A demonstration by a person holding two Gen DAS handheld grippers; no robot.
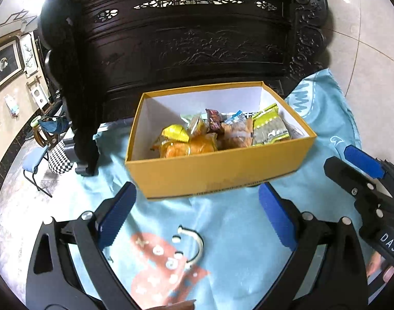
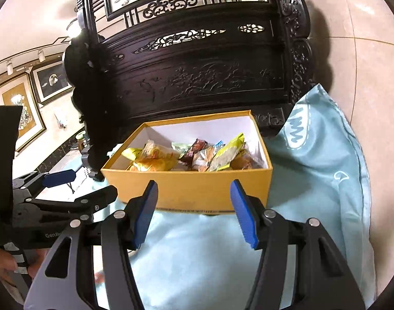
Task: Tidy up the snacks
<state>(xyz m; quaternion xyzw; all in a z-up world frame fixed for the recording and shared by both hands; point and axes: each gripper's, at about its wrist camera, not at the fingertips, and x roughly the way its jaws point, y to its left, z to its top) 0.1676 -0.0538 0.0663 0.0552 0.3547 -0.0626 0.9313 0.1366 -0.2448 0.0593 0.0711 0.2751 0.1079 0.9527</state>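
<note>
Blue cloth [image 1: 222, 227] bearing yellow box [image 1: 222, 173] of snacks [image 1: 209, 134]; right gripper [image 1: 351, 165], marked "DAS", and left gripper [image 1: 197, 219], fingers released, empty.

Snacks [image 1: 217, 131] in box [image 1: 222, 175], on cloth [image 1: 235, 232].

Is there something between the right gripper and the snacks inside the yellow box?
Only the box's near wall. The right gripper is open and empty just before it; the snacks lie behind that wall, and the open top is clear.
</note>
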